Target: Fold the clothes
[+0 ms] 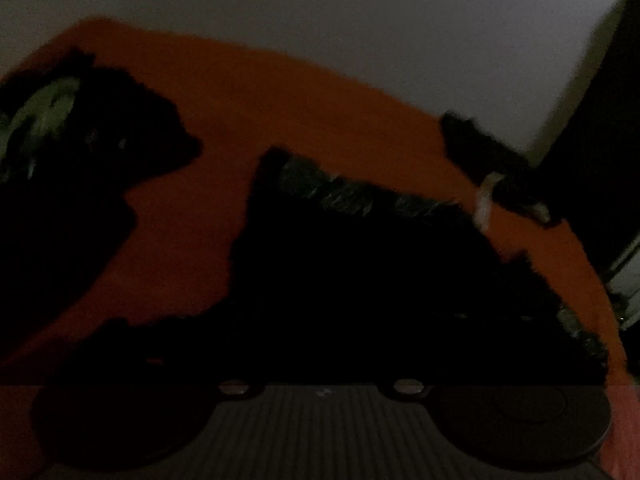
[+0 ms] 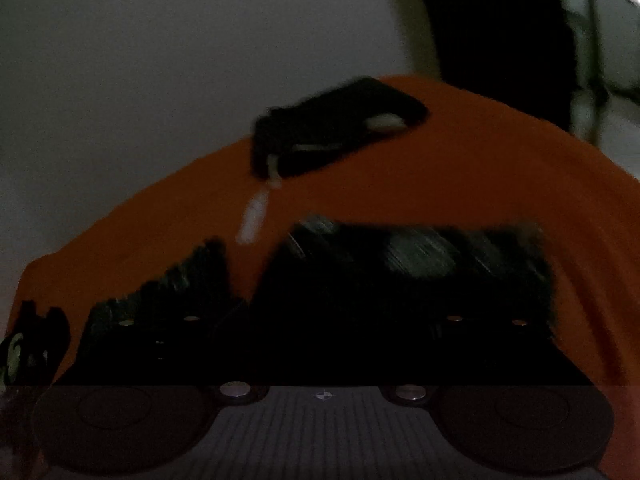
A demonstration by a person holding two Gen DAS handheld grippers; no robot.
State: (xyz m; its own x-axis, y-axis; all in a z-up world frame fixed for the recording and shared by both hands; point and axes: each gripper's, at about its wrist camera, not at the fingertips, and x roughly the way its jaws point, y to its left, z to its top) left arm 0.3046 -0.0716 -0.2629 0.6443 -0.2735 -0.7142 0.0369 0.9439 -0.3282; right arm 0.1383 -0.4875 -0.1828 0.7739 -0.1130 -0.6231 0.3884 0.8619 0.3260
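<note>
Both views very dark and blurred. Left gripper [image 1: 320, 344] and right gripper [image 2: 324, 340] are sitting nearest, black against black cloth; cannot tell how far either claw is parted, or whether it is gripping anything. Just ahead, a dark garment [image 1: 360, 248] [image 2: 400, 272] is lying on the orange cover [image 1: 248, 92] [image 2: 480, 168]. Farther back, a second dark piece with pale cords [image 2: 332, 128] [image 1: 484, 160] is resting near the cover's far edge. A pale wall [image 1: 320, 8] is rising behind.
</note>
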